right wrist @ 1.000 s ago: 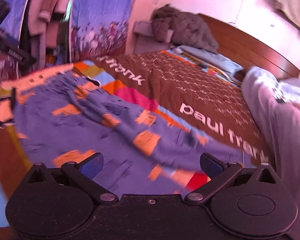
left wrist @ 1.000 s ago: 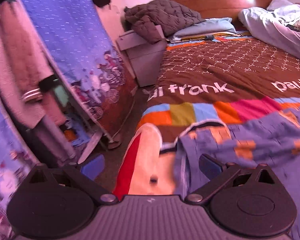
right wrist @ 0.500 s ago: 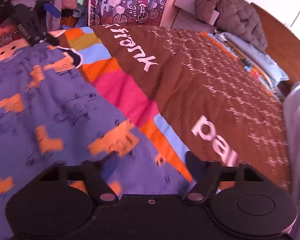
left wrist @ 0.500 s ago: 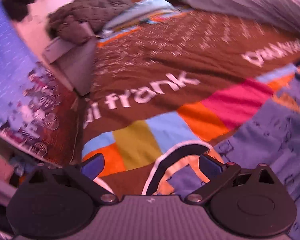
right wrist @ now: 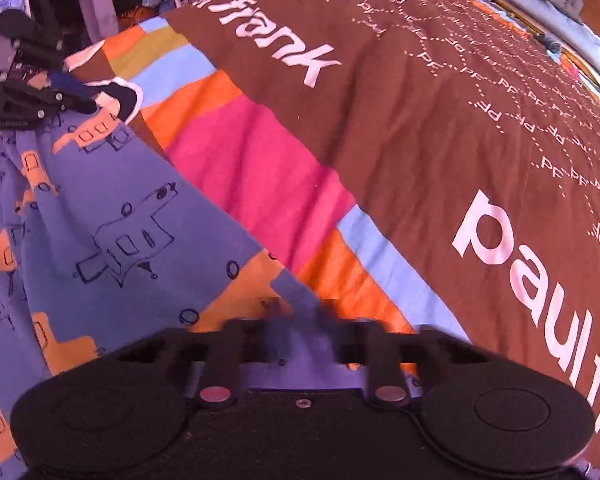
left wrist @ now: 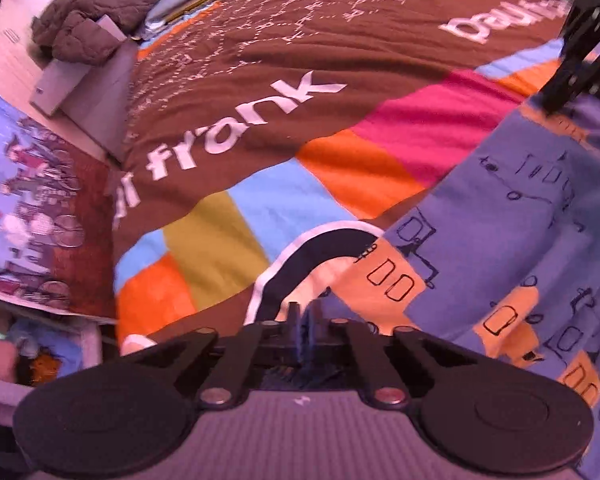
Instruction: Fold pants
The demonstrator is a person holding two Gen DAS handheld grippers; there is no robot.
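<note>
Soft matt cotton pants (left wrist: pixel 520 208) lie on a smooth woven cloth bedspread (left wrist: pixel 260 60); the left gripper (left wrist: pixel 302 320) is matt black plastic with bright metal pins.

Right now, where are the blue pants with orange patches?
The blue pants with orange patches lie on the brown and striped bedspread, filling the lower left of the right wrist view, with both grippers closed on their edge.

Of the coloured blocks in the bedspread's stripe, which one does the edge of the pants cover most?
The pink block. The purple pants lie over its lower left corner, while the yellow block and the neighbouring light blue block lie wholly bare beyond the left tongs.
</note>
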